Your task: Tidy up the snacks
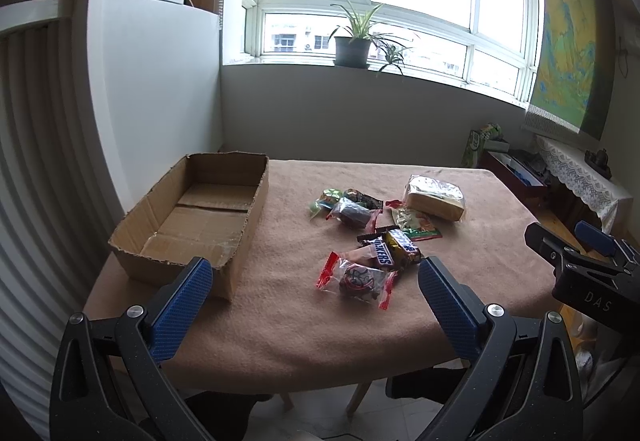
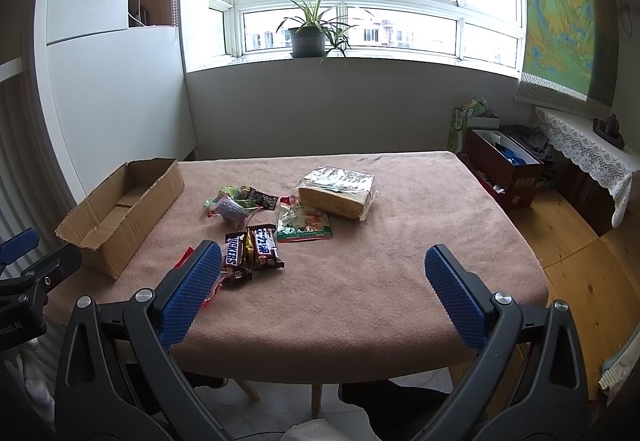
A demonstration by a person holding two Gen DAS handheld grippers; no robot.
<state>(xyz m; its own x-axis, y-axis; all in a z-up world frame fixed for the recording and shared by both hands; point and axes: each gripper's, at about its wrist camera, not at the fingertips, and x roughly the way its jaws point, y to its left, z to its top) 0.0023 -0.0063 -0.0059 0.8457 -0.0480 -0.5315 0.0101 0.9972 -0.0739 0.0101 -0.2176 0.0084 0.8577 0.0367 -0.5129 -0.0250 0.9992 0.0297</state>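
daylight from a wide window falls on a table (image 1: pixel 280 329) under a pinkish cloth. left wrist view: the left hand-held gripper (image 1: pixel 316 281) hangs spread apart and empty at the near edge; an empty cardboard box (image 1: pixel 192 217) sits far left, loose snacks (image 1: pixel 376 229) right of it, a wrapped loaf (image 1: pixel 436 197) beyond. crinkly wrappers overlap, so a pinch could drag a neighbour along. right wrist view: the right hand-held gripper (image 2: pixel 324 277) is also apart, holding nothing; its left finger hides a red-edged packet, and small labels stay unreadable besides the snickers bars (image 2: pixel 248 253).
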